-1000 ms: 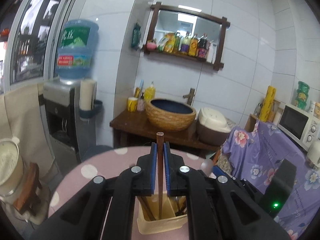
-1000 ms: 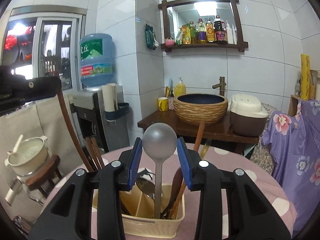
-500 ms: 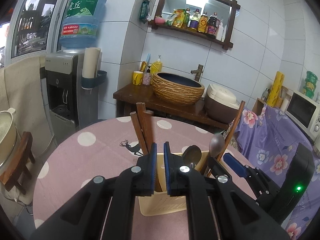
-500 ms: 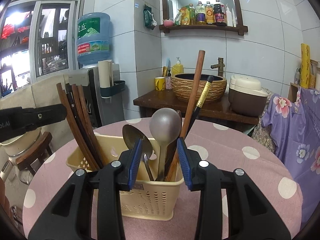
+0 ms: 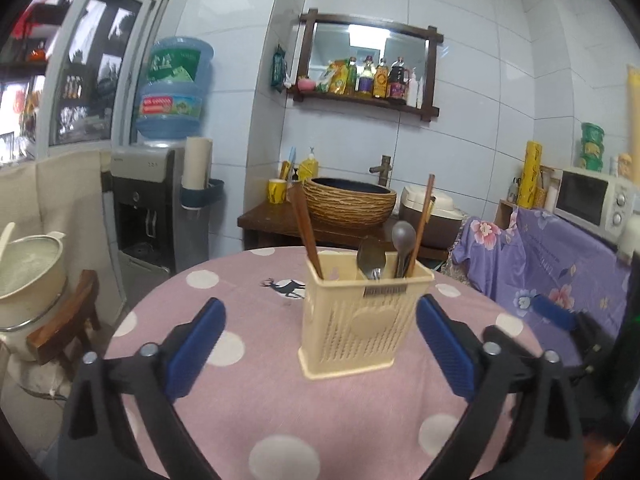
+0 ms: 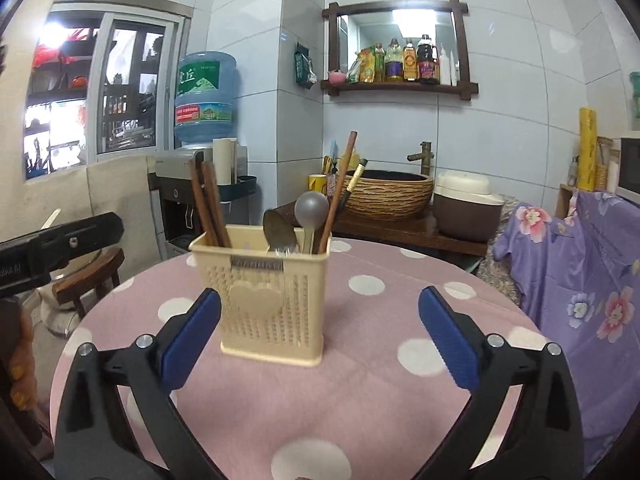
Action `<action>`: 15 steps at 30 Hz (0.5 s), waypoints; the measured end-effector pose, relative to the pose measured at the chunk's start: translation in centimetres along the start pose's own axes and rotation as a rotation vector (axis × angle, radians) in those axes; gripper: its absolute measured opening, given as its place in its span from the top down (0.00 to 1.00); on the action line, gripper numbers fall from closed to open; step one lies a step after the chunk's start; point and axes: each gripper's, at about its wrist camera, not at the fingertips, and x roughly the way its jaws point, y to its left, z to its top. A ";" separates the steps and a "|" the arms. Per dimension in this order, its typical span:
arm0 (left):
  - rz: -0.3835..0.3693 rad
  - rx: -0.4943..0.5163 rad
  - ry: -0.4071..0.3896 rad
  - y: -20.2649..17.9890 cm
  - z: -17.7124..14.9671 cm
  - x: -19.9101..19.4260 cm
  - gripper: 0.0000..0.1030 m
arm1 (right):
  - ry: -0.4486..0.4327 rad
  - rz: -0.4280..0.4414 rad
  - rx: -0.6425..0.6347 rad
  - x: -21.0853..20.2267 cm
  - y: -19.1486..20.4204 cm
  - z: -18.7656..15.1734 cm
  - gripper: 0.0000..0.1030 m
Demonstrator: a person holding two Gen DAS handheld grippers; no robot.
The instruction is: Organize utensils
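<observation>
Nearest me, my left tongs [image 5: 318,346] stand spread wide with nothing between the blue pads, and my right tongs [image 6: 320,336] are spread just the same, also empty. Both sit low over the pink dotted table [image 6: 360,408], a little short of the caddy [image 6: 268,296].

The caddy stands upright near the middle of the table, between the pads in both views but touching neither. In its left compartment lean the dark chopsticks [image 6: 208,204]. In the right one I see a metal spoon [image 6: 279,229], a grey ladle [image 6: 311,208], a long wooden stick [image 6: 340,188] and a black handle with a gold band [image 6: 354,180] leaning behind it.

I see no loose utensil on the cloth in either view, so I judge the sorting done or nearly so; what is left is likely only to draw back.

Some things I cannot settle. The caddy wall hides the lower ends of everything, so I cannot tell how the inside is divided or whether each piece sits fully down. The near table edge is cut off behind my own tongs, and something could lie there. What the black handle belongs to I cannot make out. Beyond the table stand the sink stand and tiled wall, blurred at the rims.
</observation>
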 end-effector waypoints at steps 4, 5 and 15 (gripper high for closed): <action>0.083 0.000 0.001 0.1 -3.4 -3.6 0.05 | 0.020 0.006 0.006 -3.9 -0.1 -3.3 0.05; 0.100 -0.014 0.006 0.2 -4.1 -4.3 0.05 | 0.031 0.014 0.023 -4.7 -0.2 -4.2 0.05; 0.147 -0.066 -0.034 -0.8 -10.3 -12.0 0.05 | 0.047 0.001 0.021 -12.3 1.7 -9.9 0.05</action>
